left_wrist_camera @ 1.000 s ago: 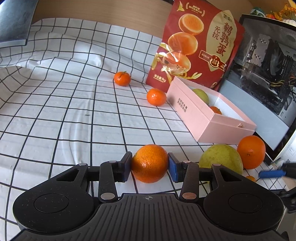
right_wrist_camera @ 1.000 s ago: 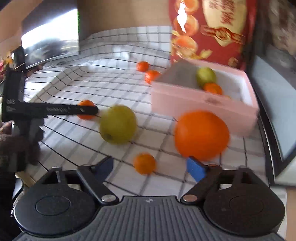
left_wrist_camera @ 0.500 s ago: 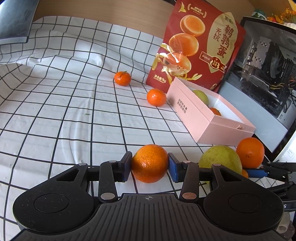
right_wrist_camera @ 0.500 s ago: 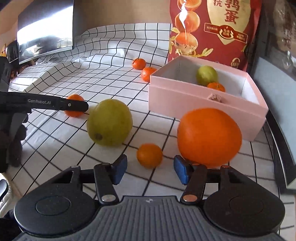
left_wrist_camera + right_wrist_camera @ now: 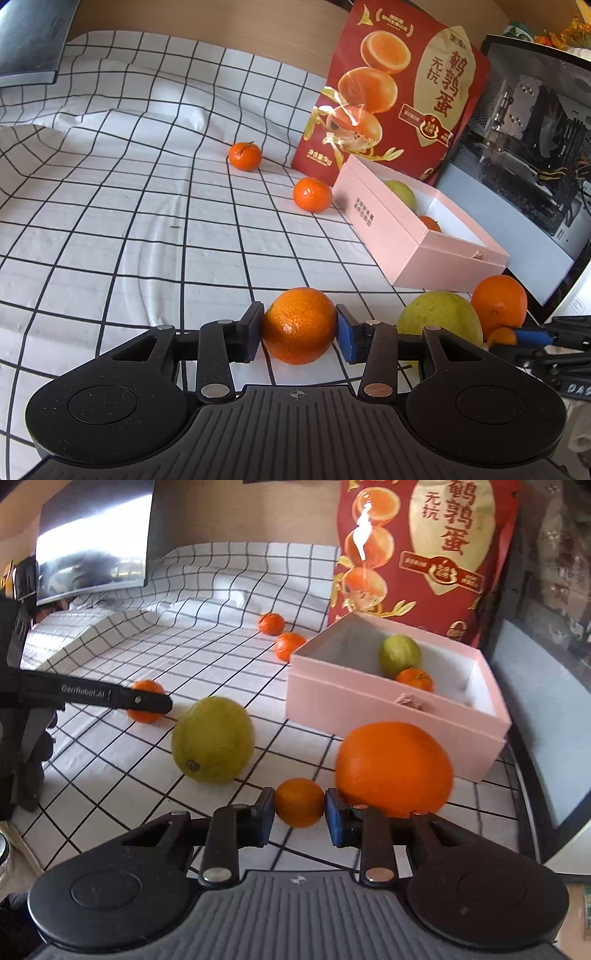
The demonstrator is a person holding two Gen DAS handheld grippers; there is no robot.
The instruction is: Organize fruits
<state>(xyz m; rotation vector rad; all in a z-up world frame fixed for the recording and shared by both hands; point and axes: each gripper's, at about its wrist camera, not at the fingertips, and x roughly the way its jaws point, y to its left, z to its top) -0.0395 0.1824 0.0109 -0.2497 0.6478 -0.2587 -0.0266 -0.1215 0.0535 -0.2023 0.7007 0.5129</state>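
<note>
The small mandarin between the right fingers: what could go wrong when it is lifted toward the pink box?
1. The large orange sits right against the right gripper; lifting may nudge it so it rolls.
2. The small mandarin is round and held only at its sides by the pads, so it may slip out.
3. The pink box has a raised near wall; a low carry could hit it.

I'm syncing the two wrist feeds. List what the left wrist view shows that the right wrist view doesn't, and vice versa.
Only left wrist: the left claw gripping a mandarin.

Only right wrist: the right claw shut on a small mandarin, and the monitor.

Both: pink box holding a green fruit and a mandarin, the red bag, a large orange.
</note>
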